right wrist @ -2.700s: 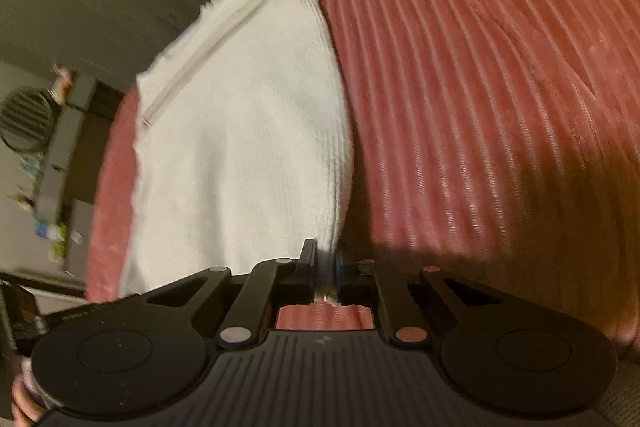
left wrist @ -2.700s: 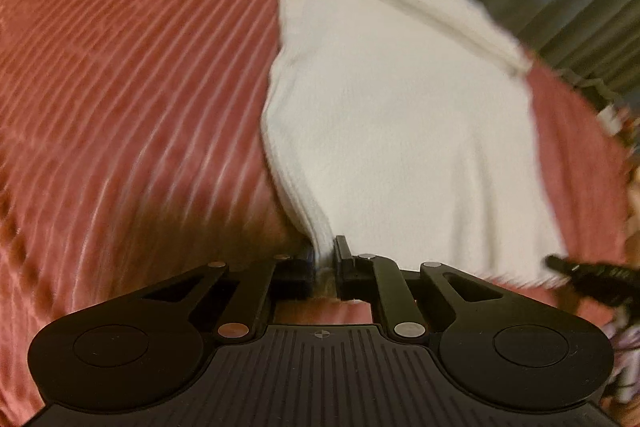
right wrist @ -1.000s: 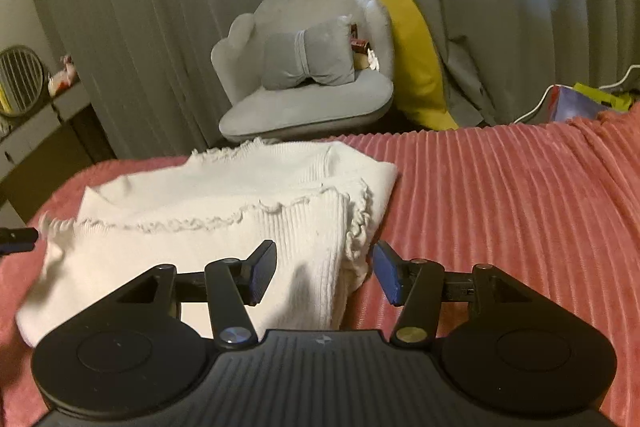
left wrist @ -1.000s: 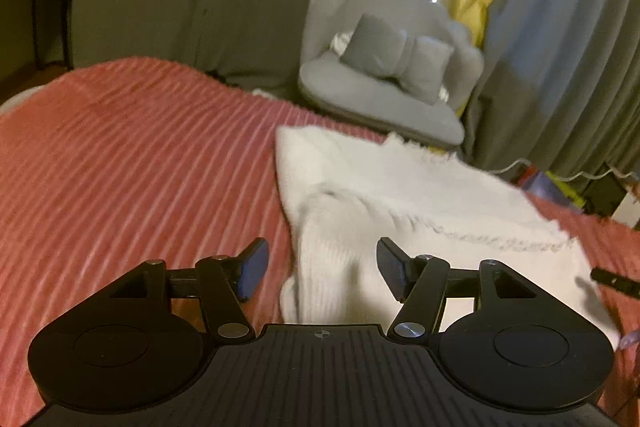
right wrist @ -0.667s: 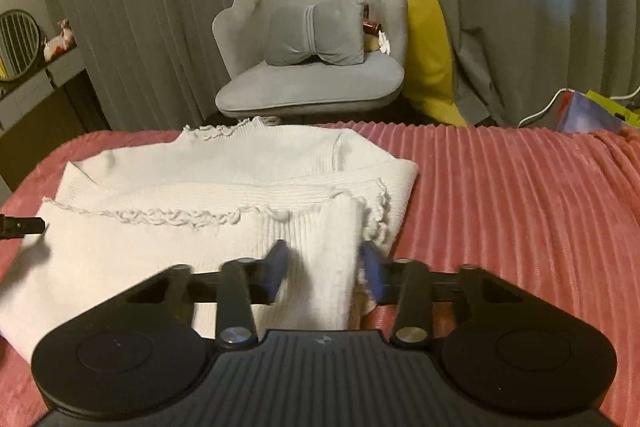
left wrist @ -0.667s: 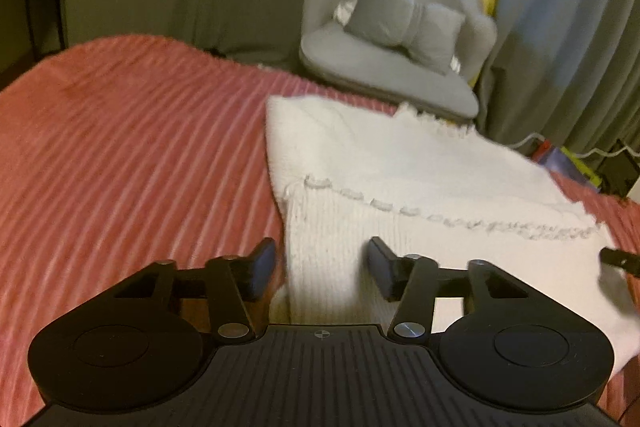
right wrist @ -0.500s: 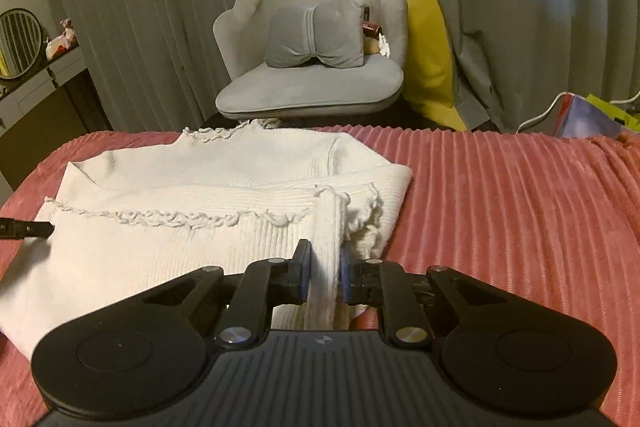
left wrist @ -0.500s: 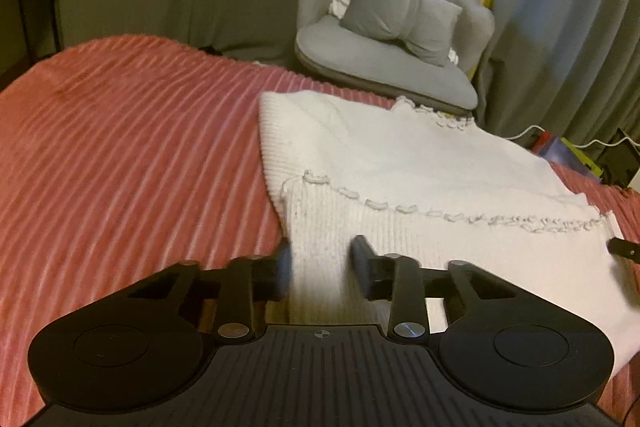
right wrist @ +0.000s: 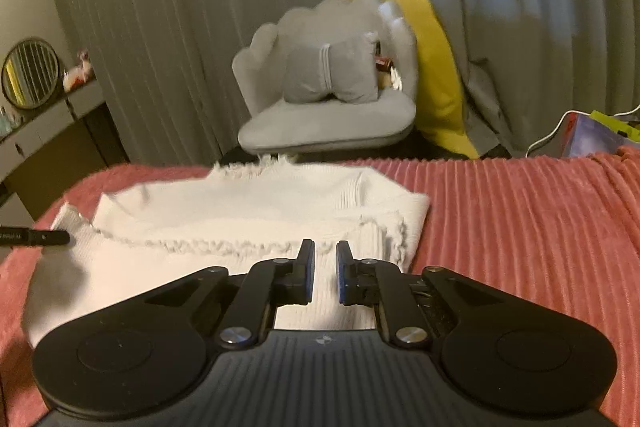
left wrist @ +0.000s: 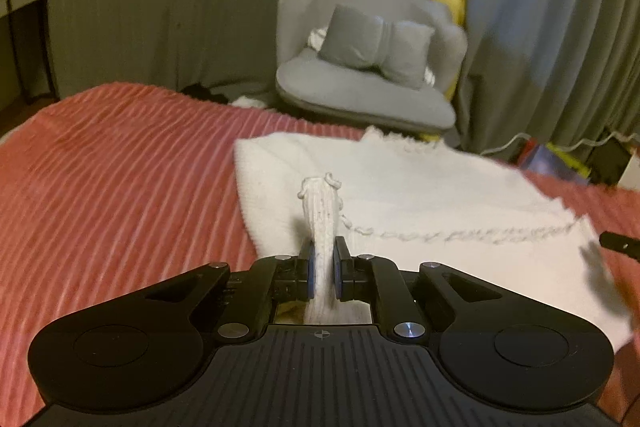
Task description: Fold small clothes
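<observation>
Plainly, no readable writing; left gripper (left wrist: 323, 259) and right gripper (right wrist: 325, 267) fingers pinch white knit garment (left wrist: 420, 195).

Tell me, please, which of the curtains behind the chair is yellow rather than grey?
The narrow yellow curtain hanging just behind the grey chair, with daylight along its edge. The wide curtains on both sides of it are grey.

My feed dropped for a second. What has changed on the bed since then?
Both tools closed on the near edge of the white knit top: the left tool pinches a bunched fold, the right tool grips its end. The top remains folded on the pink bedspread.
</observation>
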The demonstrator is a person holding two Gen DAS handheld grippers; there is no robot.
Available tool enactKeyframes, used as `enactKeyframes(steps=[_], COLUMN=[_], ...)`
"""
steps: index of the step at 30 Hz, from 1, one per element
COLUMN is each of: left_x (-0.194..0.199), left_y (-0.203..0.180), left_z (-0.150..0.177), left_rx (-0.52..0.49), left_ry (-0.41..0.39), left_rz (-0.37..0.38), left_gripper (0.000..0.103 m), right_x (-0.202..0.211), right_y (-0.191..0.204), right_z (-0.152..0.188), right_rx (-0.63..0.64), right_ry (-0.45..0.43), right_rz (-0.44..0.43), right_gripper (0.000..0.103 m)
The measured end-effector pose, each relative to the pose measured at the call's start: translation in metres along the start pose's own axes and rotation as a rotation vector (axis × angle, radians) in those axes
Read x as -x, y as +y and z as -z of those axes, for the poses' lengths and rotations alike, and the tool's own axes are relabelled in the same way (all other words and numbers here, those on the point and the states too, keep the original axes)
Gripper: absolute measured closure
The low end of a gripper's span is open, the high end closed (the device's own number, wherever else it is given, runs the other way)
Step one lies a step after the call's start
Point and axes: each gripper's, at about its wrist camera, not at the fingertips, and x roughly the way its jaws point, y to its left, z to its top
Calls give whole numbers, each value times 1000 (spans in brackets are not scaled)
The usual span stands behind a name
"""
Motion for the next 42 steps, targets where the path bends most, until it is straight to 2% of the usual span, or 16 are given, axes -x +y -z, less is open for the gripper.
enactKeyframes(steps=[5, 6, 9, 10, 13, 15, 18, 19, 21, 22, 28, 33, 37, 42], left_x=[-15, -17, -22, -23, -28, -31, -33, -31, -23, -19, 12, 22, 11, -20], left_y=[-2, -4, -4, -3, -2, -3, -6, -6, -7, -7, -5, -2, -2, -7], left_z=[4, 5, 6, 5, 4, 3, 2, 1, -1, -3, -21, -51, -78, -100], left_rx=[-7, -16, -30, -25, -17, -19, -11, -11, -19, -20, -17, -14, -15, -32], left_ry=[40, 48, 64, 66, 70, 70, 67, 58, 24, 11, -82, -169, -205, -201], left_rz=[5, 1, -8, -3, 0, -7, -9, -14, -17, -18, -34, -72, -120, -177], left_gripper=[89, 84, 82, 82, 82, 83, 90, 91, 92, 92, 93, 93, 93, 93], right_x=[-26, -29, -31, -27, -22, -29, -38, -40, -44, -44, -17, -7, -23, -61], right_y=[-1, -2, 1, 2, 2, -2, -5, -3, 1, 3, 15, 25, 29, 28], right_z=[4, 4, -1, -3, -7, -8, -8, -8, -5, -5, -13, -41, -67, -93], right_rx=[7, 0, 24, 38, 73, 82, 87, 102, 133, 146, 157, 164, 176, 165], right_ry=[93, 101, 107, 90, 63, 81, 95, 99, 115, 116, 10, -81, -119, -127], right_rz=[35, 37, 46, 53, 100, 122, 119, 120, 115, 121, 136, 138, 172, 223], right_gripper=[93, 93, 93, 91, 72, 72, 83, 84, 94, 96, 97, 97, 97, 97])
